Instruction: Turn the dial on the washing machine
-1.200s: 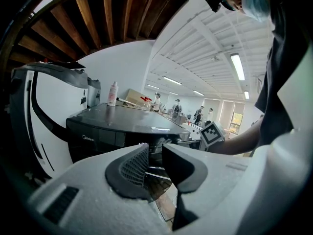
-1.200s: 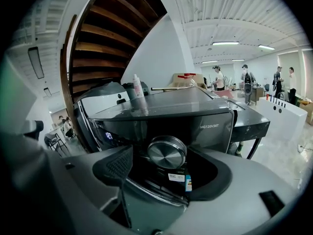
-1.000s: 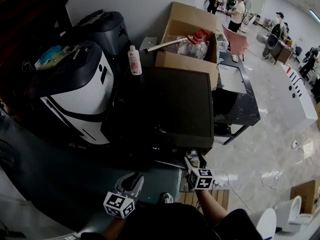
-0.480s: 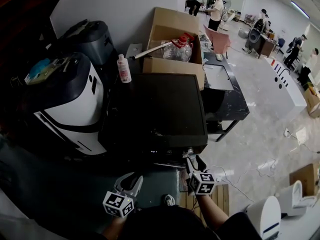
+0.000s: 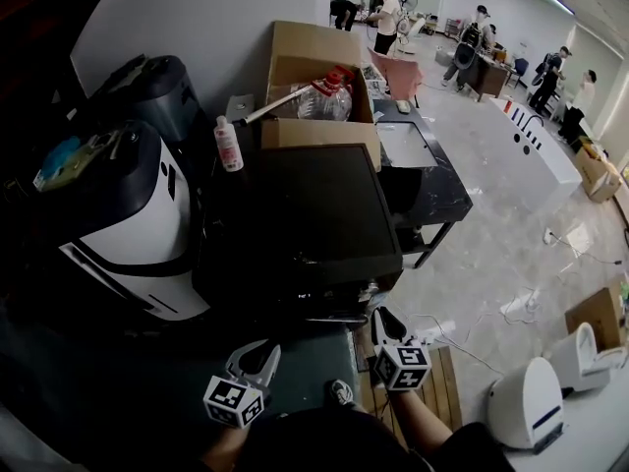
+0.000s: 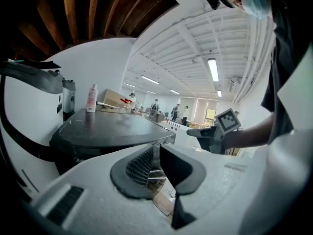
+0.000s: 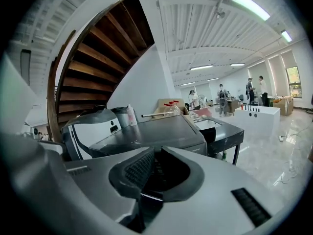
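Nothing is held: left gripper (image 5: pixel 258 354) narrow, right gripper (image 5: pixel 385 319) closing at washer (image 5: pixel 295 214) front edge; reopening around the dial is advised.

Head view: from my head, above the washing machine (image 5: pixel 314 214), steeply down. My gripper views: low, close before it, sharing its top.

On the pale floor (image 5: pixel 491 249) you have the dark washing machine (image 5: pixel 295 214), a black tabletop (image 5: pixel 442 190) at its 2 o'clock. A pink bottle (image 5: pixel 227 147) stands upright at the machine top's 11 o'clock corner.
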{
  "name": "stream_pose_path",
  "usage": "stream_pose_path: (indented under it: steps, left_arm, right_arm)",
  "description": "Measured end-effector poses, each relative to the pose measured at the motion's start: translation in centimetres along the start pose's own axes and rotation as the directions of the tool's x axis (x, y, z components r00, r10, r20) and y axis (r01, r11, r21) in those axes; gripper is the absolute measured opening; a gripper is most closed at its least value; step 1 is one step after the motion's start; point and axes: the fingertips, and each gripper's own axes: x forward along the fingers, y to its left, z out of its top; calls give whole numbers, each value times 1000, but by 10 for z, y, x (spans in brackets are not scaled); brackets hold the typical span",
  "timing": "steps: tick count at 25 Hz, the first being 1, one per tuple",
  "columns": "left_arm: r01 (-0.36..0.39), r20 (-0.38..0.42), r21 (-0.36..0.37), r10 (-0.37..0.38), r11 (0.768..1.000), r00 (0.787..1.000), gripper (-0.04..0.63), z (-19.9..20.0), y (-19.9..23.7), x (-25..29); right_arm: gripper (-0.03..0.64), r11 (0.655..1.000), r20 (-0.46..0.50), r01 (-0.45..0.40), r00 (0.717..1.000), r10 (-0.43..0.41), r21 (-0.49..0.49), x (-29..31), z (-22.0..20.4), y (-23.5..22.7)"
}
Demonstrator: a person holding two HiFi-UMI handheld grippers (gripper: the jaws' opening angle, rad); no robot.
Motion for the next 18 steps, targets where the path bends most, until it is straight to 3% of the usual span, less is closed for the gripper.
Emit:
stream_pose_path:
  steps: [4,18]
  left_arm:
    - [32,1,16,-32,999,999,37,1,3,-8]
    - [104,3,72,-105,992,994,8,-1,7,-45]
  right_arm:
    - [4,1000,37,15,999,-15,17,-18,7,14]
    - [0,999,110,1,994,-7,51,-72,13,75]
